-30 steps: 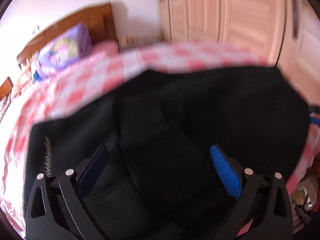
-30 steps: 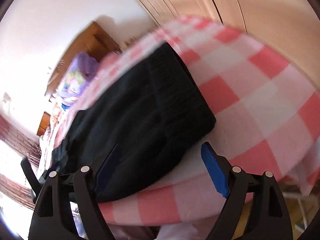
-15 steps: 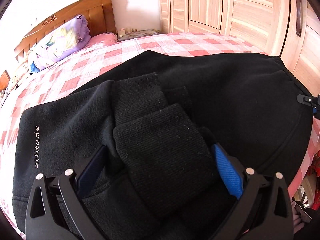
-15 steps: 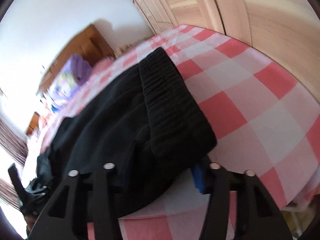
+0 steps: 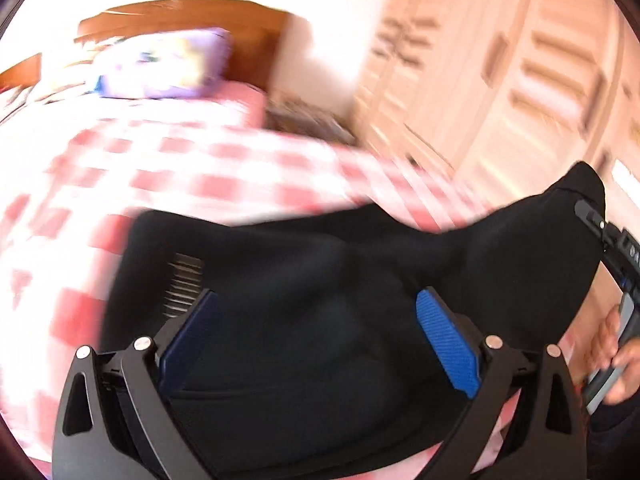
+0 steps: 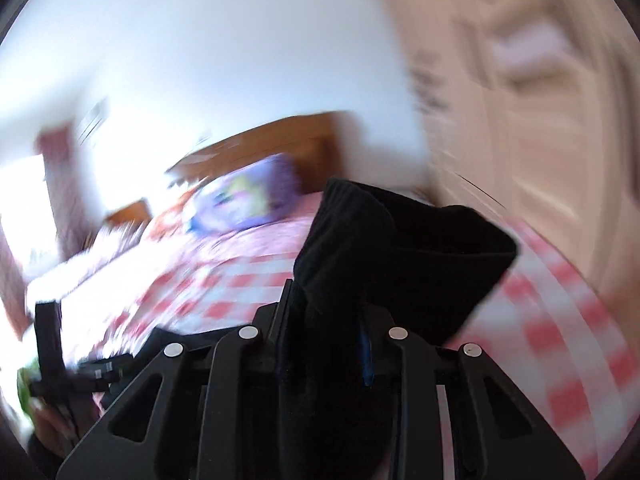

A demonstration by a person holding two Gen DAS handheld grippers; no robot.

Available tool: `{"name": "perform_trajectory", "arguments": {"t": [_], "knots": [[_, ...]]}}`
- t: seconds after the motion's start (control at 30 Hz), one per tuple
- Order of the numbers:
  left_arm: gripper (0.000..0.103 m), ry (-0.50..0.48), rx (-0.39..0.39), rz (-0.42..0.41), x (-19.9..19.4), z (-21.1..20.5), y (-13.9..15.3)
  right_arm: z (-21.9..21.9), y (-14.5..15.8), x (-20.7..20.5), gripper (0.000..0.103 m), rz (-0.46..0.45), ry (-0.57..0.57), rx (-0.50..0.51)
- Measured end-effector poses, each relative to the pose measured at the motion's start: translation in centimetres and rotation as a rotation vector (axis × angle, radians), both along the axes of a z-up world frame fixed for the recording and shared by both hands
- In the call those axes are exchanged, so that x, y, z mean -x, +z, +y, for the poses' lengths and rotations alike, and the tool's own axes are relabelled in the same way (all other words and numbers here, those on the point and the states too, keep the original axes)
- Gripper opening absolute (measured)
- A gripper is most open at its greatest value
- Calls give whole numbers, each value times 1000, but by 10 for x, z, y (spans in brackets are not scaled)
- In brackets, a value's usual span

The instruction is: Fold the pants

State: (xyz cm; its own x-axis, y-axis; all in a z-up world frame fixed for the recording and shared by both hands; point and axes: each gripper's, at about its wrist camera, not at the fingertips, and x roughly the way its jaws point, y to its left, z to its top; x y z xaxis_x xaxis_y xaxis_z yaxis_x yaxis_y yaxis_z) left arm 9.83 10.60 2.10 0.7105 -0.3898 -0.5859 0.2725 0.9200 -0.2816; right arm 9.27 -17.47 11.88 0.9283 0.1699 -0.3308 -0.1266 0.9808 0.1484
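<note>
a bed with a red-and-white checked sheet [image 5: 224, 168] carries black pants [image 5: 320, 320] near its foot edge; right gripper [image 6: 324, 344] has just been closing, pinching the fabric; left gripper [image 5: 316, 332] pinches a thick fold.

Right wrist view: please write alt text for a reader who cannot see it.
The right gripper is clamped on a bunched fold of black pants, its jaws having just been closing, the cloth lifted above a red-and-white checked bedspread. Behind, blurred, are a purple pillow, a wooden headboard and pale wardrobe doors.
</note>
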Motion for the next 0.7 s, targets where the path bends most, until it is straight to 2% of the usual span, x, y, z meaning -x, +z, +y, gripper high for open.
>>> {"name": "perform_trajectory", "arguments": {"t": [0.1,0.13,0.17,0.2,0.23,0.27,0.3,0.4,0.47,0.6,0.7], "knots": [[99,104,-6,-10,5,49,7,106,-4,-10,28,-16,164,222],[99,136,6,-5,7,65,6,139,-13,-11,29,-3,216,307],[99,174,22,6,9,85,3,183,-32,-12,35,28,294,426],[99,202,32,18,10,99,-1,208,-47,-11,44,55,355,493],[99,234,43,40,11,116,-8,235,-70,-9,73,95,442,570],[99,250,51,57,10,124,-12,252,-89,-4,83,122,492,623],[99,258,62,78,9,133,-19,260,-108,5,83,133,531,646],[99,255,79,115,15,150,-34,229,-107,22,83,122,596,529],[99,231,108,104,22,151,-34,184,-92,32,83,92,572,431],[99,82,209,52,28,125,-19,100,-81,31,84,135,393,292],[99,-29,167,113,1,88,-17,49,-82,23,85,178,253,184]]}}
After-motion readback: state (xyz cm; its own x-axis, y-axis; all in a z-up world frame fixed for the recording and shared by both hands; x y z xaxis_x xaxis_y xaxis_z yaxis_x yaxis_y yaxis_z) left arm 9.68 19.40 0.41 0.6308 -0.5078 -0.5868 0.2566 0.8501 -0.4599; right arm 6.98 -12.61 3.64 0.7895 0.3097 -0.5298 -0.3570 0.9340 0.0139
